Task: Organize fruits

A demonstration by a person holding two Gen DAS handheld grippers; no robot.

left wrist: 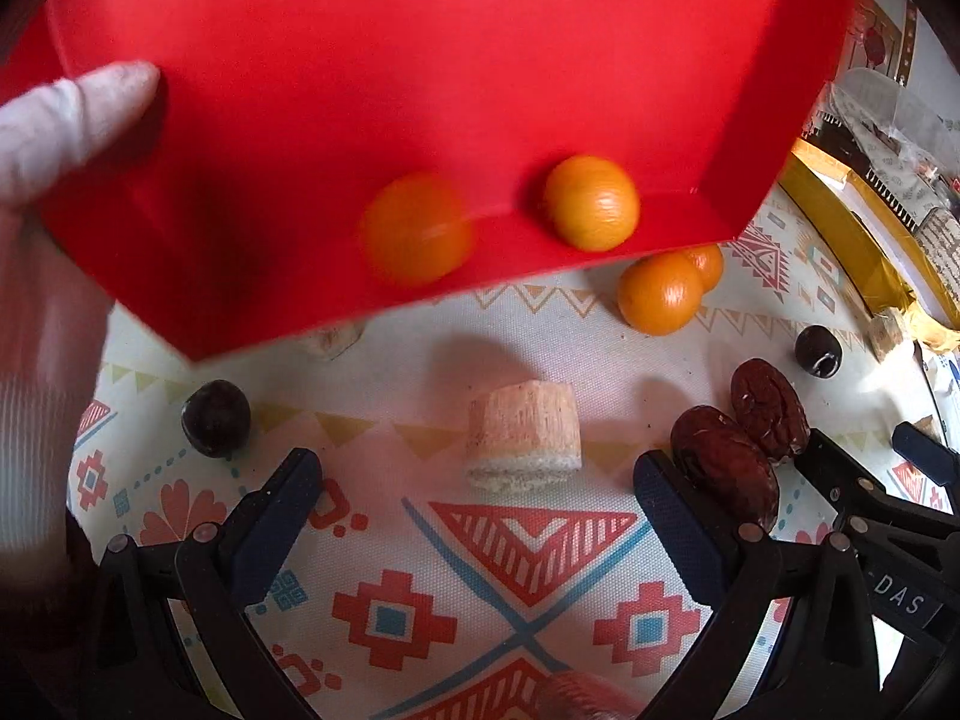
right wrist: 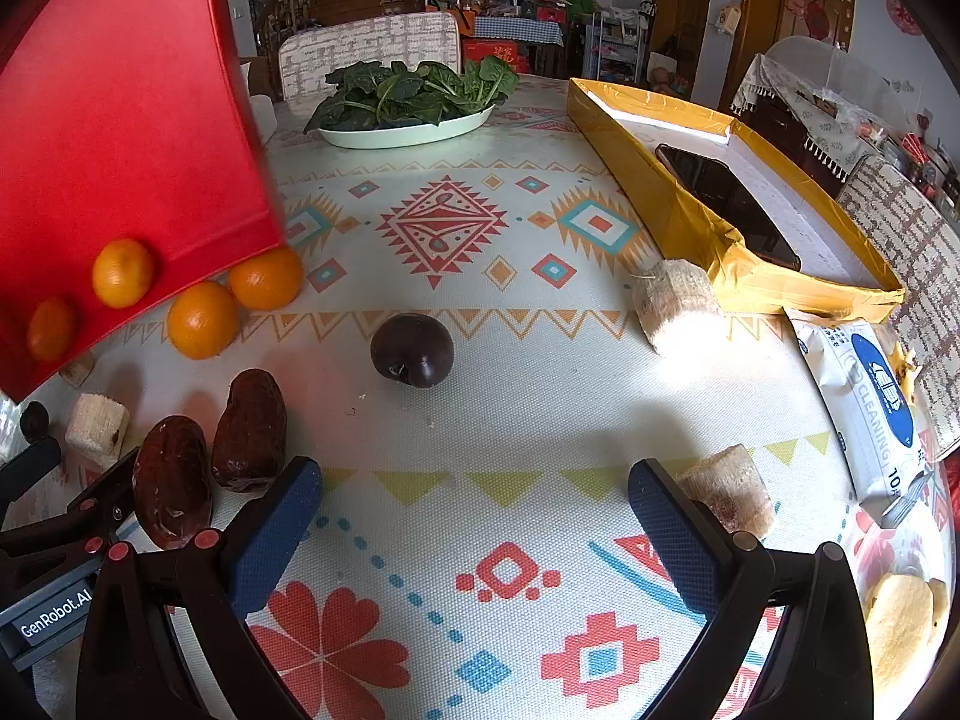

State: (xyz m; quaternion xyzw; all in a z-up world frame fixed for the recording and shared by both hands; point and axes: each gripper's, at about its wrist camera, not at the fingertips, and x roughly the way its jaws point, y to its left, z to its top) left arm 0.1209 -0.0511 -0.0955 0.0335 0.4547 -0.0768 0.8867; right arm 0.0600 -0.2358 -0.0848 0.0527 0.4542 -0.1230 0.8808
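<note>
A white-gloved hand tilts a red tray above the patterned table; it also shows in the right wrist view. Two oranges lie at its lower edge, one blurred. Two more oranges sit on the table under the tray's edge. Two brown dates, dark plums and sugarcane pieces lie about. My left gripper is open around nothing. My right gripper is open and empty.
A yellow box holding a phone stands at the right. A plate of spinach is at the far side. A wipes pack and a sugarcane piece lie right of my right gripper.
</note>
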